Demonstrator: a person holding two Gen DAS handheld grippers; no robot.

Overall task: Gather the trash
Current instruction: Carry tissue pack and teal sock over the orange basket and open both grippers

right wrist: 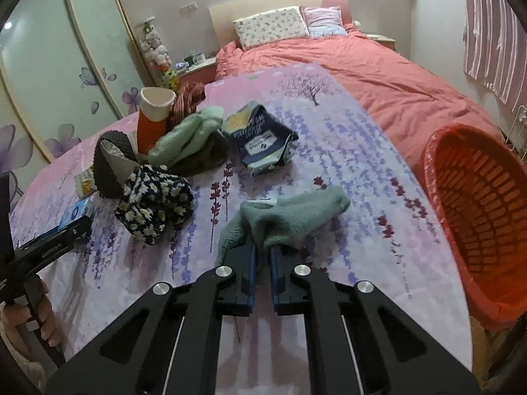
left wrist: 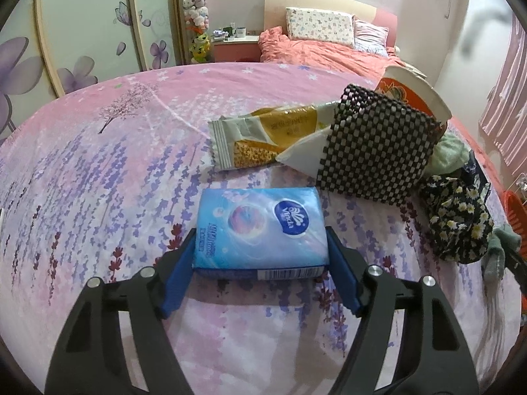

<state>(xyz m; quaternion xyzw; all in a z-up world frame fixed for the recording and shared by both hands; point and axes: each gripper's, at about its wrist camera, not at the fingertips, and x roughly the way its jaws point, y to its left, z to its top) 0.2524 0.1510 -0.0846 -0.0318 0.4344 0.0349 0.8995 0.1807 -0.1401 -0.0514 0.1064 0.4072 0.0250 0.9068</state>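
Bedroom scene seen from two wrist cameras, looking down onto a pink and lavender floral sheet [left wrist: 98, 171] spread over the foot of a bed.

In the left wrist view, the left hand-held gripper [left wrist: 262, 250] has its blue-padded jaws spread wide on either side of a blue tissue pack [left wrist: 260, 233] lying flat on the sheet. The pads sit at the pack's two sides, and whether they press on it is not clear. Just beyond the pack lies a yellow and white snack wrapper [left wrist: 263, 138], its far end tucked under a piece of black-and-white checked mesh [left wrist: 375, 151]. An orange and white paper cup [left wrist: 415, 95] stands behind the mesh. To the right sits a bunched black cloth with a daisy print [left wrist: 457, 217].

In the right wrist view, the right hand-held gripper [right wrist: 262, 251] has its jaws pressed together, pinching a fold of a pale green sock [right wrist: 296, 217] that lies crumpled on the sheet. Farther off lies a crumpled dark blue snack bag [right wrist: 263, 141], and to its left a second pale green sock [right wrist: 191, 135] rests on darker fabric. An orange plastic basket [right wrist: 477, 217] stands past the sheet's right edge. At lower left, a hand [right wrist: 39, 316] grips the handle of the other tool.

A coral duvet [right wrist: 378, 75] and two pillows fill the far end of the bed.
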